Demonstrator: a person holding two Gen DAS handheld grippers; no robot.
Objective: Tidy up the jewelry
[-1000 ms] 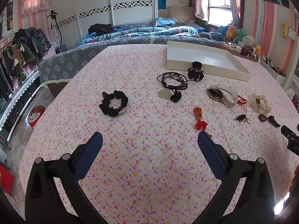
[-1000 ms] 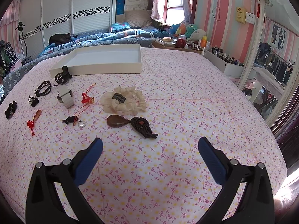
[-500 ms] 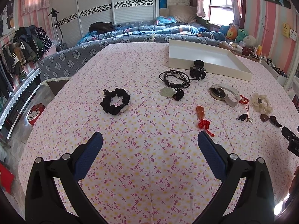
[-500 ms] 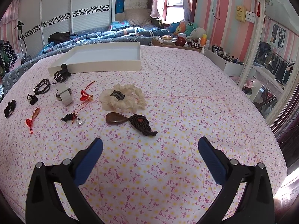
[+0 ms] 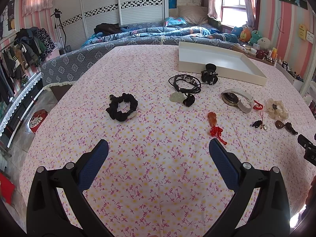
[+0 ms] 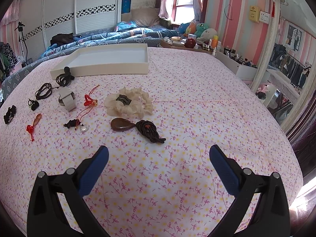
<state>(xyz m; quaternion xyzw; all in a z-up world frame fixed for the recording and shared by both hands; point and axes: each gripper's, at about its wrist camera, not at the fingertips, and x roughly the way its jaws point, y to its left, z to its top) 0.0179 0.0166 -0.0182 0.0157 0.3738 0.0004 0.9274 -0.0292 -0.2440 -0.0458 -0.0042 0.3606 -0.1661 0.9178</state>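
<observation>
Left gripper (image 5: 158, 148) hangs low over the flowered counter (image 5: 158, 177), jaws spread wide, nothing between the blue pads (image 5: 94, 164). Straight ahead and to its left lies the black scrunchie (image 5: 122, 106), well apart from the fingertips. Ahead on its right, nearest of all, the orange pendant with the red knot (image 5: 214, 125) sits just beyond the right pad. Farther out come the pale green stone with its black knot (image 5: 180, 98), then the coil of black cord bracelets (image 5: 185, 83) and the black hair claw (image 5: 209, 75), which rests right against the near wall of the white tray (image 5: 221, 73). Off to the right, the watch with the white strap (image 5: 237, 98).

Over to the right gripper (image 6: 158, 150), also gaping wide, holding nothing, hovering above the same cloth. Directly ahead and closest is the brown teardrop pendant on its dark braided cord (image 6: 136, 128), lying flat, near but not touching the pads. Just behind it, the cream scrunchie (image 6: 128, 103). To the left, the small black knot with a silver charm (image 6: 76, 124) and the red cord charm (image 6: 89, 100). The white tray stands at the far end of the counter, beyond all the scattered pieces.
</observation>
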